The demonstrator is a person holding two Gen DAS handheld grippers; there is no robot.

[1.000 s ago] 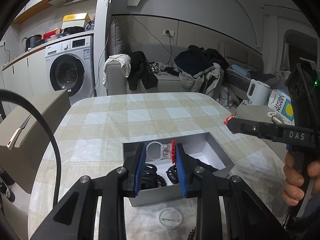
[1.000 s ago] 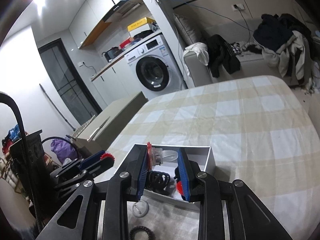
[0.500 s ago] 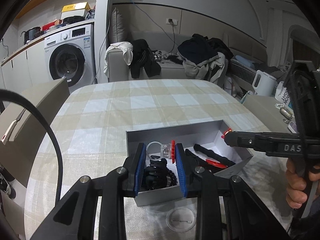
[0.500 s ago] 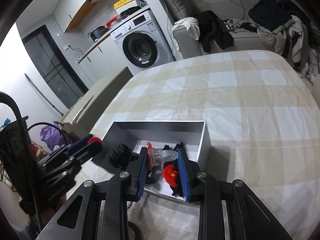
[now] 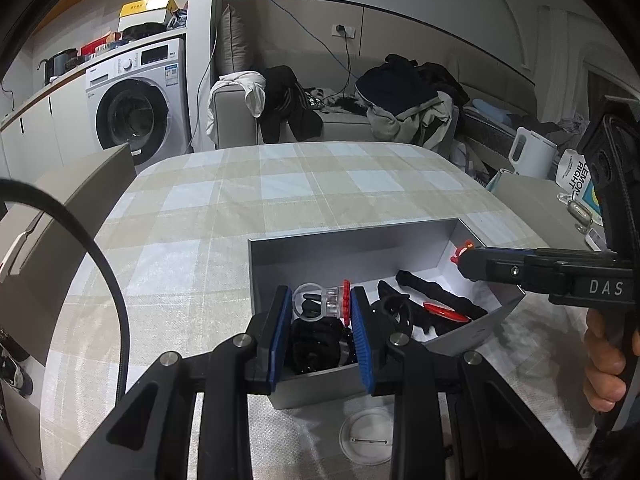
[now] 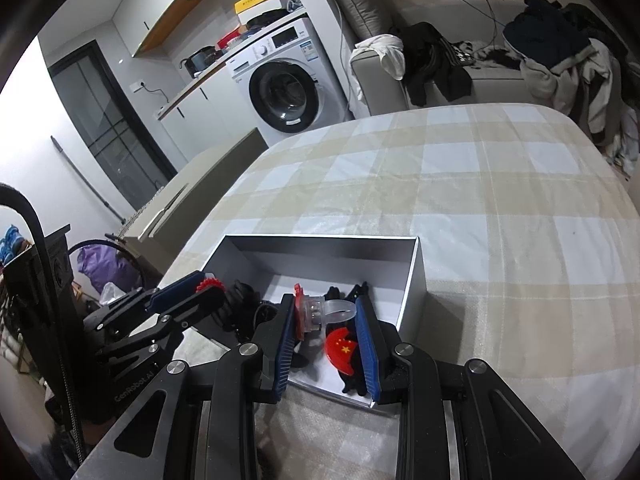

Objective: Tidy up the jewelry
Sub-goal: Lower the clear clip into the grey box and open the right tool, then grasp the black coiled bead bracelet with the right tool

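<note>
A grey open box [image 5: 352, 240] [image 6: 414, 276] stands on the checked tablecloth and holds black hair ties [image 5: 316, 344], black clips [image 5: 436, 294] and a red star badge [image 6: 342, 350]. My left gripper [image 5: 319, 307] is shut on a clear plastic ring with a red top [image 5: 326, 302] and holds it over the box's near left part. My right gripper [image 6: 326, 312] is shut on a second clear ring with a red top [image 6: 320, 312], over the box's near right corner. Each gripper shows in the other's view: the right one [image 5: 464, 254], the left one [image 6: 208, 284].
A clear round pin badge [image 5: 366, 434] lies on the cloth just in front of the box. A beige cabinet [image 5: 60, 216] stands left of the table. A white kettle [image 5: 530, 156] and a sofa with clothes [image 5: 360, 112] are beyond the table.
Both grippers have moved forward and lower over the box, each still holding its ring. The box now looks nearer and its contents show more fully.
</note>
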